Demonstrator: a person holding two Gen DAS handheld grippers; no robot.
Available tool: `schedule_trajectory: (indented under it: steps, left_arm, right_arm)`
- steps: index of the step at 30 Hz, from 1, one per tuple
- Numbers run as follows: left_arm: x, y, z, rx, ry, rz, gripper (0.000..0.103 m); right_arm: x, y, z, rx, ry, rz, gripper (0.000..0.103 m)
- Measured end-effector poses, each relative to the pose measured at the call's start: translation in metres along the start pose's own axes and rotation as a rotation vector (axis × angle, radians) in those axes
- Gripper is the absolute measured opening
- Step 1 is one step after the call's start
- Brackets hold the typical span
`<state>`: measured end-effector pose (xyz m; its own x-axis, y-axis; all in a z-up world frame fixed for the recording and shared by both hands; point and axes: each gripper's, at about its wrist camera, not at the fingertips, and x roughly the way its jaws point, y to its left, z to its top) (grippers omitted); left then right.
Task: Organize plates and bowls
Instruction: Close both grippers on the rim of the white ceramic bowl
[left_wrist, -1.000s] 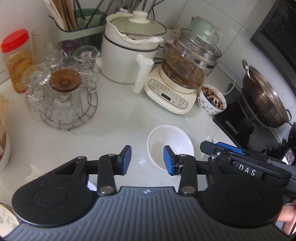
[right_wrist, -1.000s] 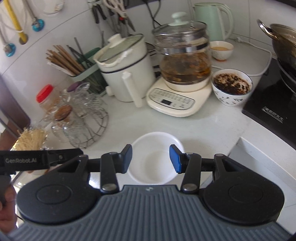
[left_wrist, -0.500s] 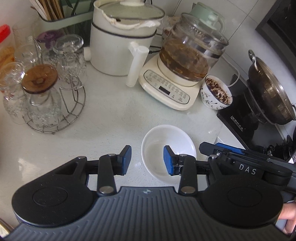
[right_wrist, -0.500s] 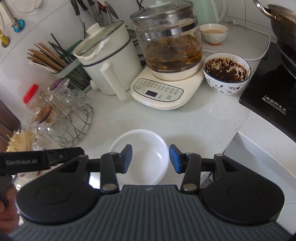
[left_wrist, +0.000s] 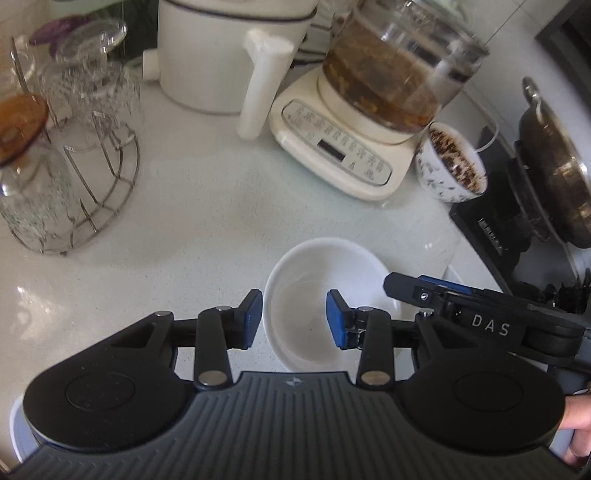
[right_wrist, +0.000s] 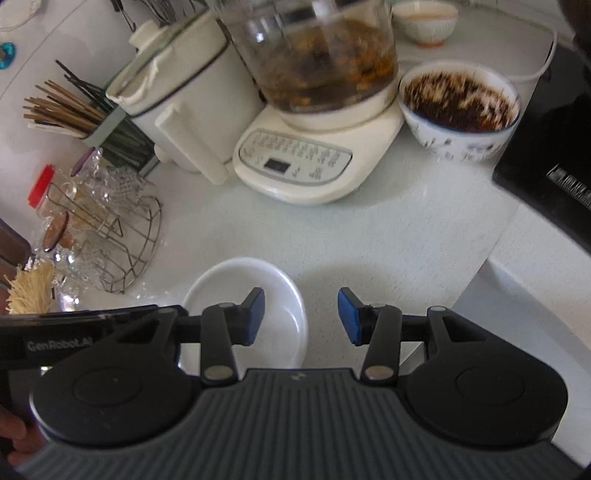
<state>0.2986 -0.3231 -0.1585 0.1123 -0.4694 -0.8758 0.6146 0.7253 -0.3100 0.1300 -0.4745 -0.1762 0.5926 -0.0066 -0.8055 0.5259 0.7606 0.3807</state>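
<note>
An empty white bowl (left_wrist: 314, 295) sits on the white counter near the front edge; it also shows in the right wrist view (right_wrist: 229, 291). My left gripper (left_wrist: 294, 321) is open, its fingers straddling the bowl's left rim from above. My right gripper (right_wrist: 301, 318) is open and empty, over the bowl's right rim and the bare counter beside it. A patterned bowl (right_wrist: 461, 110) full of dark flakes stands at the back right, also seen in the left wrist view (left_wrist: 452, 164). A small bowl (right_wrist: 424, 20) sits further back.
A glass brewing kettle on a cream base (left_wrist: 354, 147), a white kettle (left_wrist: 225, 55) and a wire rack of glasses (left_wrist: 74, 166) line the back. A black induction hob (left_wrist: 495, 236) with a wok (left_wrist: 557, 162) stands at the right. Chopsticks (right_wrist: 66, 110) stand back left.
Both grippers have moved forward and lower toward the counter. The white bowl now lies under the left gripper's fingers and has slid left in the right wrist view. The bowl itself has not moved.
</note>
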Motion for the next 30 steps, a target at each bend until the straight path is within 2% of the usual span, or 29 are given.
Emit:
schedule_trajectory:
  steps: [3,4,5,8,13,16,17,24,30]
  left_arm:
    - [0.008,0.002,0.0,-0.007,0.014,0.035,0.043]
    - [0.011,0.003,0.001,-0.013,0.022,0.048,0.043]
    - [0.013,0.006,0.001,-0.02,0.029,0.056,0.043]
    - [0.014,0.011,0.002,-0.048,0.029,0.073,0.043]
    - [0.02,0.017,0.0,-0.093,0.041,0.079,0.041]
    - [0.021,0.017,-0.002,-0.098,0.039,0.087,0.028]
    - [0.021,0.017,-0.002,-0.097,0.035,0.091,0.026]
    - [0.02,0.017,-0.003,-0.104,0.031,0.086,0.009]
    - [0.019,0.02,-0.003,-0.131,0.019,0.075,0.007]
  right_arm:
    - [0.013,-0.006,0.002,0.023,0.053,0.014,0.046]
    - [0.014,-0.008,0.001,0.026,0.055,0.018,0.044]
    - [0.015,-0.01,0.001,0.032,0.054,0.024,0.037]
    - [0.021,-0.016,-0.002,0.054,0.081,0.036,0.029]
    - [0.027,-0.015,-0.003,0.056,0.101,0.05,0.023]
    - [0.03,-0.01,-0.002,0.039,0.107,0.065,0.016]
    - [0.031,-0.009,-0.001,0.032,0.107,0.067,0.009]
    - [0.038,-0.001,0.009,-0.009,0.107,0.069,0.008]
    - [0.043,0.001,0.011,-0.031,0.116,0.075,0.008]
